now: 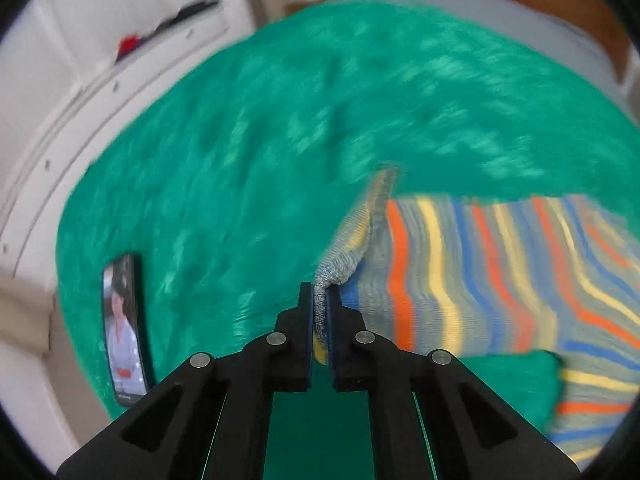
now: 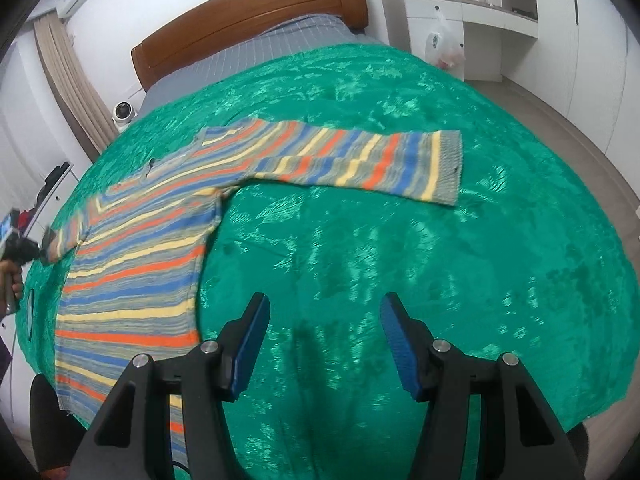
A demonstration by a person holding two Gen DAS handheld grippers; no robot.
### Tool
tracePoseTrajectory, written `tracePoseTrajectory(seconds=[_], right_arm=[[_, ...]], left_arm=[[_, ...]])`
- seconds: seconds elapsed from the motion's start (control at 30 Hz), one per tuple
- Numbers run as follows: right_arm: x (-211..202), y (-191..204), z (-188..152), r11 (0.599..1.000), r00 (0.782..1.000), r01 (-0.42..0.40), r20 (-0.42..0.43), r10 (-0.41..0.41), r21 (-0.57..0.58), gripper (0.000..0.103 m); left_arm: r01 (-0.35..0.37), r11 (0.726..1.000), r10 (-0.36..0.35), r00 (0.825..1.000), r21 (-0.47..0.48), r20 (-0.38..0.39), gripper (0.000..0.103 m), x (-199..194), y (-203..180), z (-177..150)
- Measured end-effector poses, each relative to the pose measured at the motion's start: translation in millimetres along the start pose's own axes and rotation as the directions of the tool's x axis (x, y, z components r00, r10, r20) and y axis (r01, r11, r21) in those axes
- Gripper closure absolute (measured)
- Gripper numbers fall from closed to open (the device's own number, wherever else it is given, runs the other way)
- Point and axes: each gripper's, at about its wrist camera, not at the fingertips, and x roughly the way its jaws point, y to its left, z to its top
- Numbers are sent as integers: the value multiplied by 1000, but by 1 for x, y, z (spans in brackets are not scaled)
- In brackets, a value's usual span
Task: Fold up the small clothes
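The left gripper (image 1: pixel 320 300) has its fingers (image 1: pixel 305 320) clenched on the grey ribbed cuff (image 1: pixel 334 270) of a striped sweater (image 2: pixel 136 264), the knit pinched flat between the two blue pads and bunching up just past their tips. From that pinch the sleeve runs away ahead and to the right of the fingers, its orange, yellow, blue and grey bands spreading over the green blanket (image 1: pixel 240 140) that covers the bed. Left of these fingers, lying on the blanket near its edge, a phone (image 1: pixel 126 332) shows a lit screen; the whole view here is smeared by motion. In the right wrist view the right gripper (image 2: pixel 324 340) hangs over bare green blanket with its fingers (image 2: pixel 248 344) released, a wide gap between the pads and nothing in it. The sweater lies flat on the bed ahead and to the left of them, its body stretching back toward the left finger and passing partly under it, its other sleeve (image 2: pixel 360 160) laid straight out ahead, ending in a grey cuff beyond and to the right of the right finger. Far to the left of these fingers the sleeve end held by the left gripper lifts off the blanket, with a hand (image 2: pixel 12 280) on the gripper's handle at the frame edge. Beyond the blanket stand a brown wooden headboard (image 2: pixel 248 12) and a white cabinet (image 2: pixel 460 20) along the wall.
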Motion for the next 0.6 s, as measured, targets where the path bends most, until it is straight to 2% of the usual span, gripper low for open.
tracePoseTrajectory(seconds=[0.07,0.17,0.27,0.33,0.43,0.5,0.53,0.57,0.6], right_arm=[[2,4,-1,1000,1000,1,-4,-1,-5,46],[3,7,-3,1000,1000,9,-12,-9,-14,46],[4,8,-5,1000,1000,21,-12,-22,-15,46],[4,7,-7,1000,1000,23,-12,-23,-7,46],[3,6,-7,999,999,45,-1,-45,-9,46],[-1,5,-7,997,997,75,17,-75,-15,46],[-2,3,-7,996,996,89,24,-88,-16,43],[-3,1,-6,995,994,102,32,-102,-12,37],[-4,-1,-5,994,993,110,40,-109,-8,35]], left_arm=[[-2,1000,1,999,-27,-45,101,18,11,-3],[-44,999,43,998,-24,-48,102,33,8,-3],[-10,997,5,998,-73,-61,102,44,16,-7],[-11,999,8,999,-53,-42,101,43,15,-8],[-9,999,8,1000,-52,-15,91,35,17,-17],[-16,998,16,1000,-65,2,69,22,20,-30],[-13,998,15,999,-69,35,45,8,23,-39],[0,998,4,998,-67,63,28,-2,22,-48],[45,998,-39,993,-51,112,23,-20,22,-65]])
